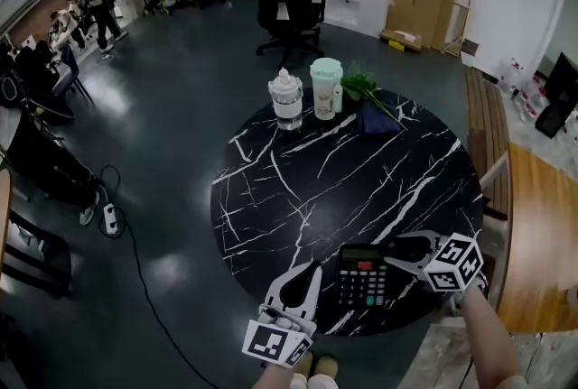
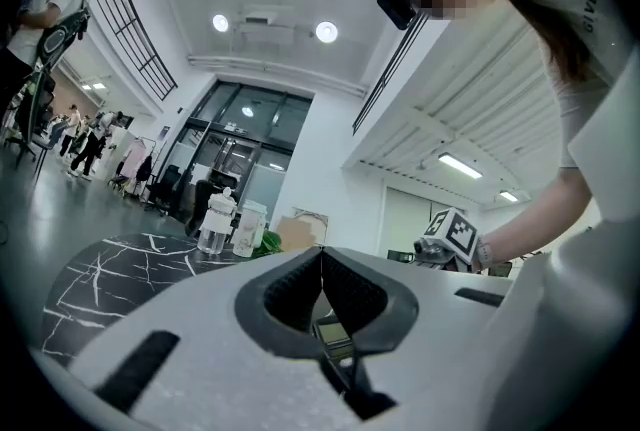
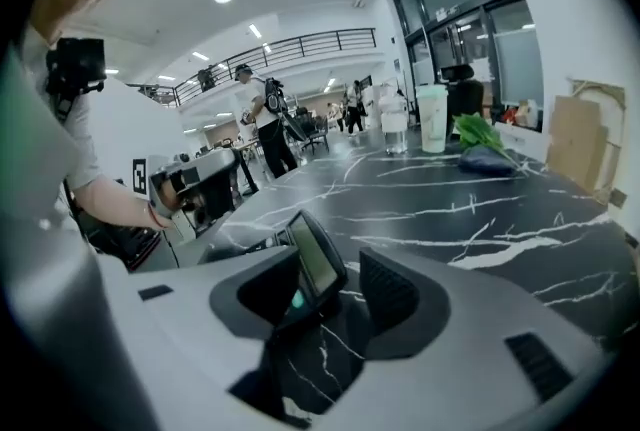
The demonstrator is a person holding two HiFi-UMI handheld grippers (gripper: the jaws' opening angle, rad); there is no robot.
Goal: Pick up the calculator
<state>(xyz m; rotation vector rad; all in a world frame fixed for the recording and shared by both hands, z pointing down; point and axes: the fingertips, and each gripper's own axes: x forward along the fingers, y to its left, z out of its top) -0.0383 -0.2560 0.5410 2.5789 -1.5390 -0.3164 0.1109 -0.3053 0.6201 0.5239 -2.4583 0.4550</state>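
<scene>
Left hand-held gripper [image 1: 310, 272] level, right hand-held gripper [image 1: 394, 252] angled down, straddling calculator [image 1: 363, 277]

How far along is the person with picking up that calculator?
Done: the right tool is at the calculator, with its jaws open on either side of the screen end. In hand: nothing is gripped yet, and the calculator lies on the marble table. Left to do: close the jaws and lift. The left tool is shut and empty, beside the calculator.
</scene>
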